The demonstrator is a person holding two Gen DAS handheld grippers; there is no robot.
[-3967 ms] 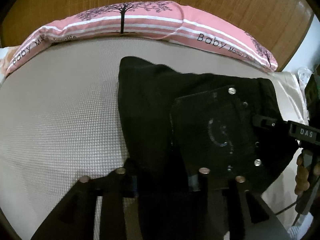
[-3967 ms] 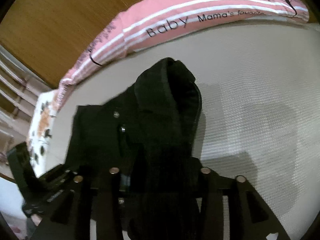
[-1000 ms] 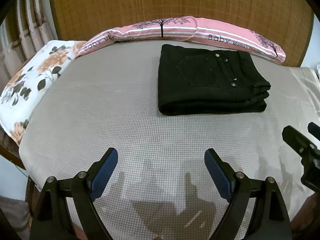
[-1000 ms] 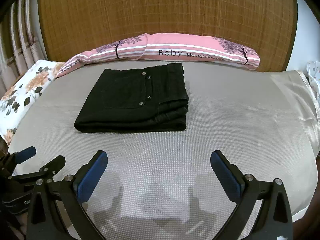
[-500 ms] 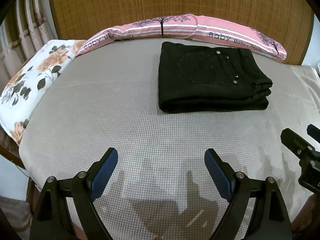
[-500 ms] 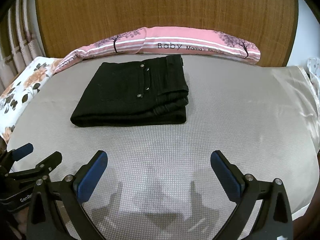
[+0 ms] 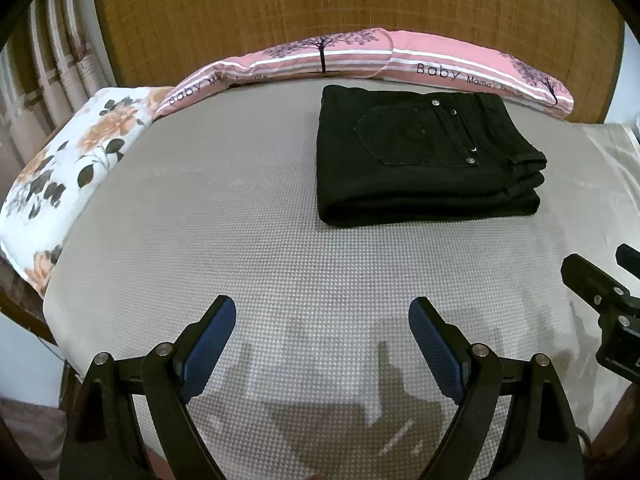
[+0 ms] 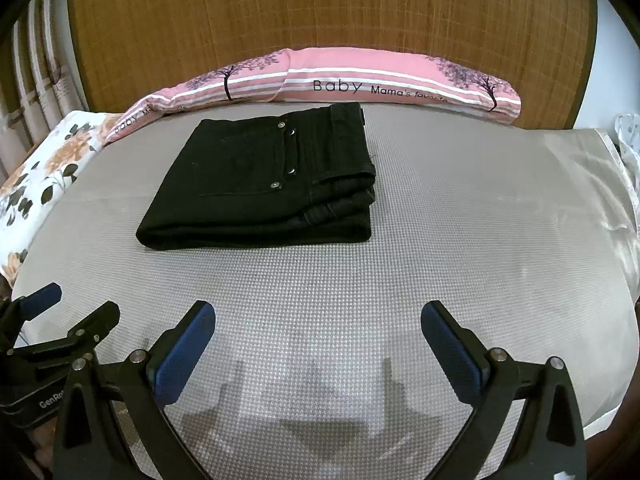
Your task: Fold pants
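A grey textured bed cover (image 7: 200, 208) fills both views, backed by a woven brown headboard (image 8: 320, 12). The left wrist view takes in more of the floral pillow (image 7: 68, 172) and the curtains (image 7: 52, 64) at the left edge; the right wrist view alone shows the shiny pale sheet (image 8: 592, 176) along the bed's far right side. A long pink pillow (image 8: 360, 80) printed with trees and "Baby" lies against the headboard.

The black pants (image 7: 420, 156) lie folded into a neat stack on the cover, just in front of the pink pillow, back pocket and rivets facing up. They sit well apart from both tools, beyond the fingertips. The left gripper (image 7: 322, 332) hangs above bare cover with jaws spread wide and nothing between them; the right gripper (image 8: 318, 340) does the same. Each view catches the other tool at its edge. No containers appear.
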